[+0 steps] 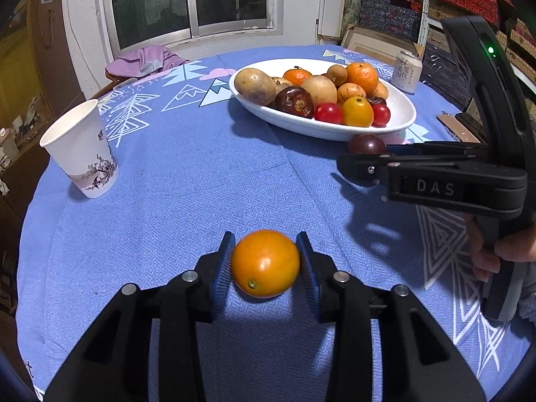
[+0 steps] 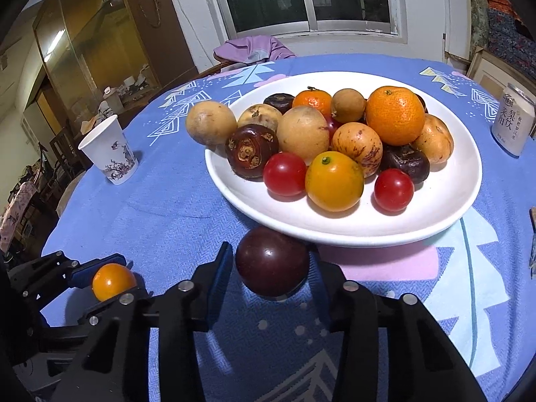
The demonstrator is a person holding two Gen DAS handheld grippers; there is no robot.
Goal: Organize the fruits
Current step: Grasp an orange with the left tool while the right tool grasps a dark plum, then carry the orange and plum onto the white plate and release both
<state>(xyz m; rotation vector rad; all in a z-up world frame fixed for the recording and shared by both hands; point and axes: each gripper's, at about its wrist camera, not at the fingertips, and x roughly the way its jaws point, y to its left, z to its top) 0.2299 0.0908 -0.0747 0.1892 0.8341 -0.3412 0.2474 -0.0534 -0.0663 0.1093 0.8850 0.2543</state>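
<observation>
Two claws: left claw (image 1: 265,261) clenched on an orange fruit (image 1: 265,263); only the right view shows right claw (image 2: 272,269) gripping a plum (image 2: 272,261).

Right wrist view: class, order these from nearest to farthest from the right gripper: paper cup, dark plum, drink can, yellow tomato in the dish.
1. Dark plum, between the right gripper's fingers.
2. Yellow tomato, front of the dish.
3. and 4. Paper cup, far left, and drink can, far right: too close to call.
</observation>
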